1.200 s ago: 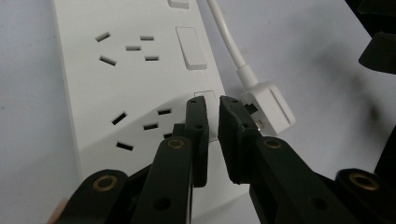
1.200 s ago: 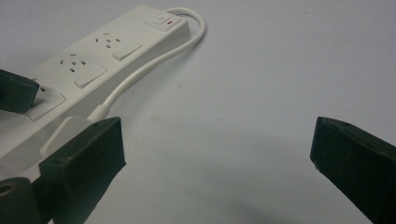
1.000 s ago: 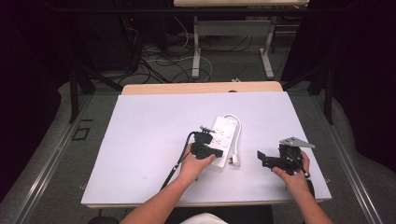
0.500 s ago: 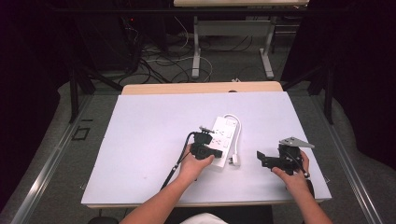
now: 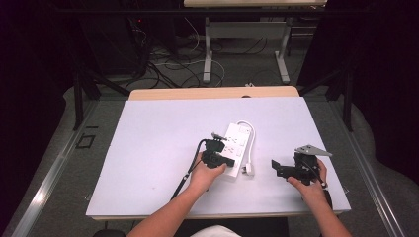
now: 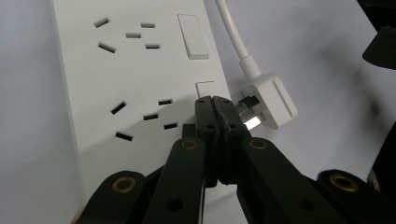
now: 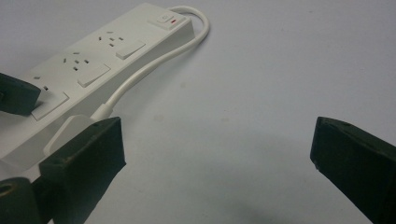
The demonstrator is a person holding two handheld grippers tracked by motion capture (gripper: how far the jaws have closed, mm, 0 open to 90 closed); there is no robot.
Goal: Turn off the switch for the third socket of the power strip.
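Note:
A white power strip (image 5: 237, 144) lies on the white table (image 5: 158, 148), and its cable (image 5: 252, 140) loops back to a white plug (image 5: 248, 171) beside its near end. My left gripper (image 5: 223, 159) is over that near end. In the left gripper view its jaws are shut, with the tips (image 6: 215, 100) down on the power strip (image 6: 130, 79) just below a small switch (image 6: 205, 87); the plug (image 6: 271, 100) lies right of them. My right gripper (image 5: 275, 168) is to the right of the plug, open and empty. Its jaws (image 7: 219, 149) point toward the power strip (image 7: 107, 51) and cable (image 7: 154, 65).
The table's right edge (image 5: 326, 148) is close to my right hand. A wooden strip (image 5: 212, 93) runs along the far edge. Beyond it are desk legs (image 5: 207, 54) and loose cables (image 5: 163, 69) on the floor. Bare tabletop spreads to the left.

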